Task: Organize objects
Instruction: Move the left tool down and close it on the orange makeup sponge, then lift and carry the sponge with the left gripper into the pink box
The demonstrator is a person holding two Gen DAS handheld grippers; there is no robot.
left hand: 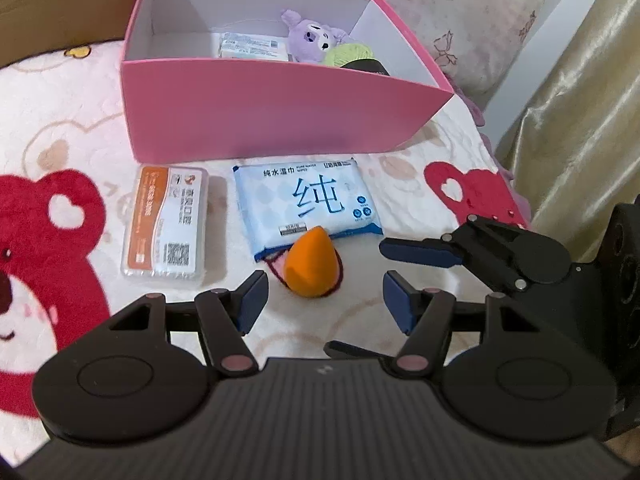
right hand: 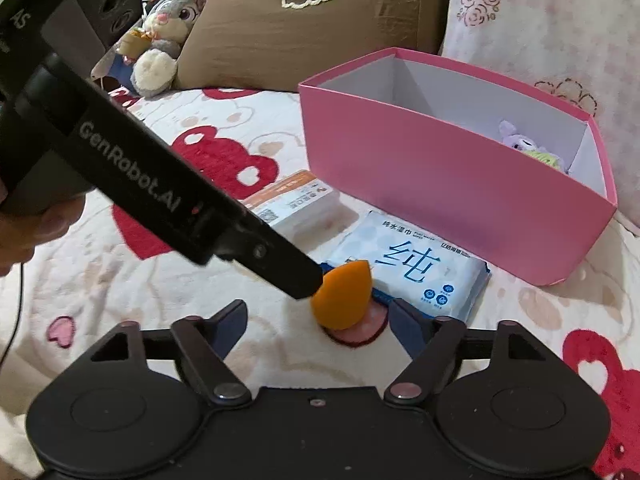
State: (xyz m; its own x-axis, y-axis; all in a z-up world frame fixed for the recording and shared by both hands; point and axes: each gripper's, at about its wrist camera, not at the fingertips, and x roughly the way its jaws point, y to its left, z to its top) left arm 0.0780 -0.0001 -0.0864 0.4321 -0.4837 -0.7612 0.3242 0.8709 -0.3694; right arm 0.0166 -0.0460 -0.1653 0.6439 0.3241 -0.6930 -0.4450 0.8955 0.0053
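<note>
While both grippers hung low over the bed blanket (left hand: pixel 60 128), nothing was held; left gripper (left hand: pixel 324 300) had its fingers apart and empty, with the orange sponge (left hand: pixel 314 268) just ahead of the gap, not between the pads; right gripper (right hand: pixel 318 322) had its fingers wide apart too, sponge (right hand: pixel 342 296) ahead of them and untouched as far as could be told.

Sponge sat on the blanket on a small pink disc (right hand: pixel 360 330), touching the near edge of the wipes pack (left hand: pixel 308 204); wipes pack and the clear plastic case (left hand: pixel 166 222) lay side by side just in front of the pink box (left hand: pixel 280 116).

Handling, as a guess: sponge looked light, soft and squashy, teardrop shaped, so likely to roll or squirt out; best taken across the fat lower belly, not the tip; gentle squeeze enough. Wipes pack looked floppy and slick; take by a short edge. Case looked rigid and smooth; take across its narrow width.

Counts: one sponge; one wipes pack; one case outside; one pink box; inside it one purple plush (left hand: pixel 310 34), one green yarn ball (left hand: pixel 346 54), one white packet (left hand: pixel 254 46), one dark item, partly hidden. One grey rabbit plush (right hand: pixel 166 36) sat well apart by the brown pillow (right hand: pixel 312 24).
</note>
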